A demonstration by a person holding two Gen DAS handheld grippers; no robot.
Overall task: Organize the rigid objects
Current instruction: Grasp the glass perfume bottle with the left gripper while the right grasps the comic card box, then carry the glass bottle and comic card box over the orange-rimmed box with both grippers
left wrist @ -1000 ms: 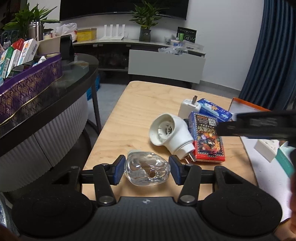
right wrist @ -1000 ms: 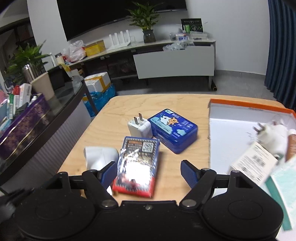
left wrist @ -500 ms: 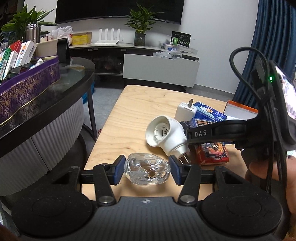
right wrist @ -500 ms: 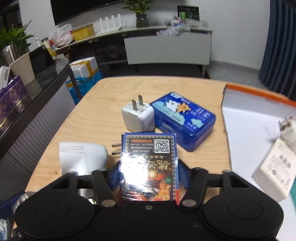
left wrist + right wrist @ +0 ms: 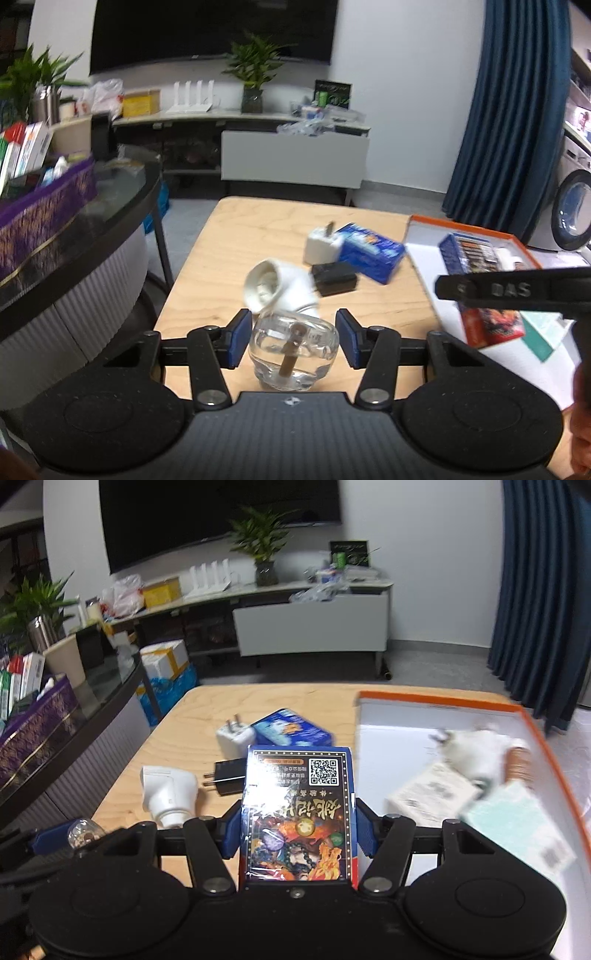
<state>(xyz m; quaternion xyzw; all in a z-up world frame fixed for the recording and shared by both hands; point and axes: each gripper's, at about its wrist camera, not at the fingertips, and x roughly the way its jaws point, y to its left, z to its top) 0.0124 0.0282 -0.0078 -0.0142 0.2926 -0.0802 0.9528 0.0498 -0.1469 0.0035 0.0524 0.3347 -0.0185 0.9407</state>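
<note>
In the left wrist view, the left gripper was closed on a clear glass bottle, its blue pads pressed to the bottle's two sides, with a brown wick standing inside the glass. The bottle was held above the near edge of the wooden table. Just beyond it lay a white plug-in vaporizer on its side, touching a black adapter. Farther back, a white charger stood beside a blue tin, the two touching. At the right, the right gripper's black arm crossed the frame over an orange-rimmed white tray, carrying a red and blue card box above the tray's near left part. In the right wrist view, the right gripper was clamped at a middling width on that card box, pads against its long edges, QR code facing up at the far end; its jaws had just been closing onto the box. Behind the box on the table lay the black adapter, the white charger, the blue tin and, to the left, the vaporizer. The tray sat to the right, holding a white plug device, a white labelled carton and a pale green box, all blurred.
</note>
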